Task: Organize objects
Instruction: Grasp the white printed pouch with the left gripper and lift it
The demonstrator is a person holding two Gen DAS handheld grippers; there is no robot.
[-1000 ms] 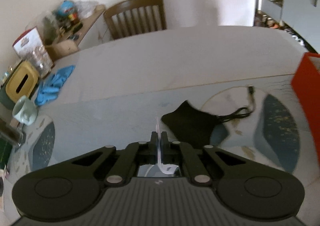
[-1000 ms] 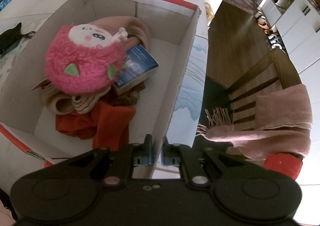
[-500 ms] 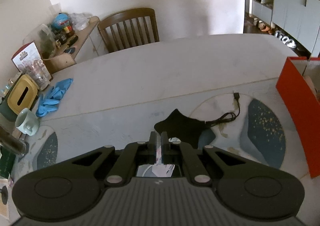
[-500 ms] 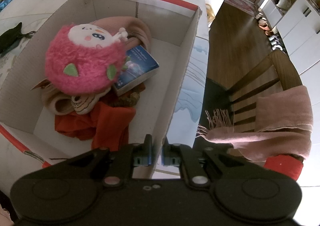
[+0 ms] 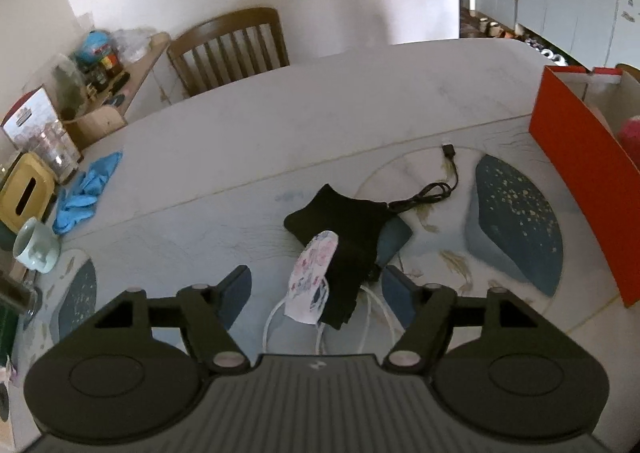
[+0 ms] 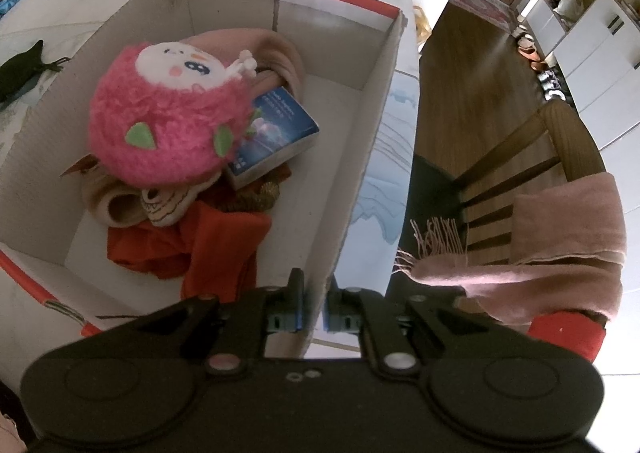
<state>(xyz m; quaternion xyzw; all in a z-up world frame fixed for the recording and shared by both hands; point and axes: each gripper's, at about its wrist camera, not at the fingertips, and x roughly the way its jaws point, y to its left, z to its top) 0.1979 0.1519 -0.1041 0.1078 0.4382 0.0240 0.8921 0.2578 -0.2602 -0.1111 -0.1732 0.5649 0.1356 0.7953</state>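
In the left wrist view my left gripper (image 5: pixel 316 281) hangs over the table with its jaws opening wide. A floral face mask (image 5: pixel 314 277) with white ear loops lies between the fingers, touching neither pad. It rests on a black cloth (image 5: pixel 344 229) with a black cable (image 5: pixel 432 193) beside it. The red cardboard box (image 5: pixel 580 181) stands at the right. In the right wrist view my right gripper (image 6: pixel 314 305) is shut on the right wall of the box (image 6: pixel 360 157). Inside lie a pink plush toy (image 6: pixel 168 117), a blue book (image 6: pixel 276 129) and orange cloth (image 6: pixel 208 241).
A wooden chair (image 5: pixel 228 49) stands at the table's far side. Blue gloves (image 5: pixel 84 189), a mug (image 5: pixel 36 249) and a yellow tissue box (image 5: pixel 24 193) crowd the left edge. Right of the box, a chair draped with a pink scarf (image 6: pixel 560 237) stands on the wooden floor.
The left jaws went from shut on the floral mask to wide apart, and the mask now lies loose on the black cloth. The right gripper and box have not moved.
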